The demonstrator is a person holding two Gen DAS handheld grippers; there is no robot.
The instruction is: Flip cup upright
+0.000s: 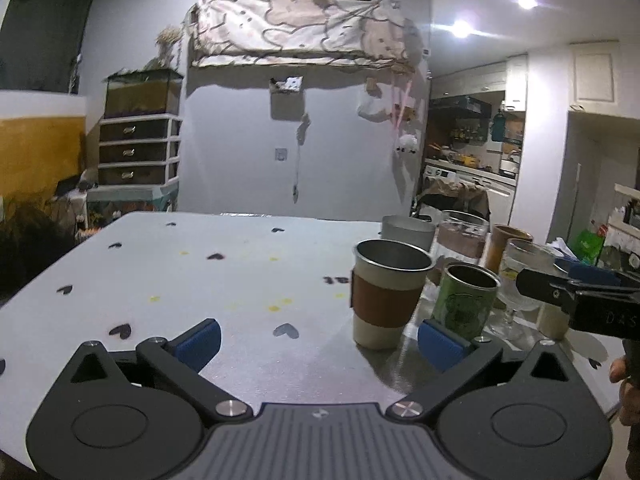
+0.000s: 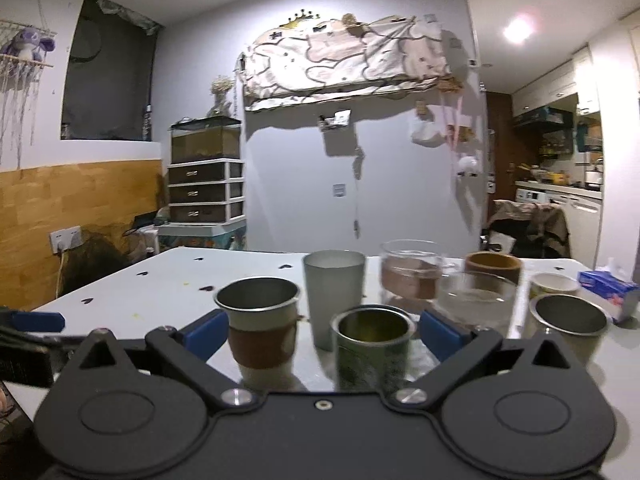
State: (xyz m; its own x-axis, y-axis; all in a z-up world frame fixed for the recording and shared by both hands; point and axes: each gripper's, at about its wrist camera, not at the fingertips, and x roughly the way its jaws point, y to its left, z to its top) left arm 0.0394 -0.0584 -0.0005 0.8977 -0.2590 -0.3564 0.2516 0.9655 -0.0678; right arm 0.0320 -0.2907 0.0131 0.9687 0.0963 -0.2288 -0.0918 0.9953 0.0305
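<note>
A metal cup with a brown sleeve (image 1: 386, 294) stands upright on the white table (image 1: 200, 280); it also shows in the right wrist view (image 2: 262, 332). A green tin cup (image 1: 466, 300) stands upright beside it, also in the right wrist view (image 2: 372, 348). My left gripper (image 1: 320, 344) is open and empty, low over the table, with the sleeved cup just ahead between its fingers. My right gripper (image 2: 320, 334) is open and empty; both cups stand between its blue pads. The right gripper also shows at the right edge of the left wrist view (image 1: 576, 292).
Behind stand a grey tumbler (image 2: 334, 292), a glass jar with a brown band (image 2: 410, 274), a stemmed glass (image 2: 476, 300), a brown cup (image 2: 494, 266), a paper cup (image 2: 554, 284) and a steel cup (image 2: 568, 328). A blue tissue pack (image 2: 606, 284) lies far right.
</note>
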